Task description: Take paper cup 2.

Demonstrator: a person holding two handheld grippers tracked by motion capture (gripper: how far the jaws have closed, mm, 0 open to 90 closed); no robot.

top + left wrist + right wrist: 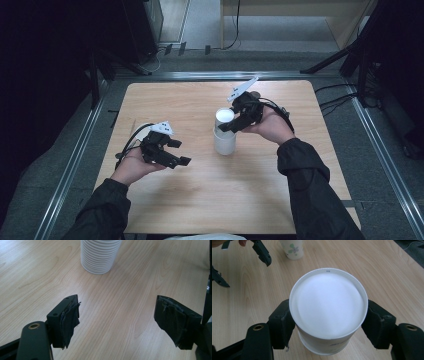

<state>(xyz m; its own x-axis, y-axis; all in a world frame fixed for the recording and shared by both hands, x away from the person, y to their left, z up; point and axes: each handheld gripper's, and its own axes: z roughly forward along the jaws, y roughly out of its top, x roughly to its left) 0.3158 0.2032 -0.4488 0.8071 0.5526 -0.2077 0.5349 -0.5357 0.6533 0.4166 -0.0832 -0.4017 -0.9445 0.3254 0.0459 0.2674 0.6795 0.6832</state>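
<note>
- A stack of white paper cups (225,135) stands upside down near the middle of the wooden surface (210,200), a little toward its far edge.
- The right gripper (234,125) has its jaws pressed on either side of the topmost cup (328,307), gripping it just below its upturned base.
- The left gripper (180,152) hovers toward the left edge, well apart from the stack, its jaws open with nothing between them.
- A flowered cup (293,248) stands farther off.

White cup stack (225,135), green-flowered white cup (292,248), pale wood table (200,200), black tools.
</note>
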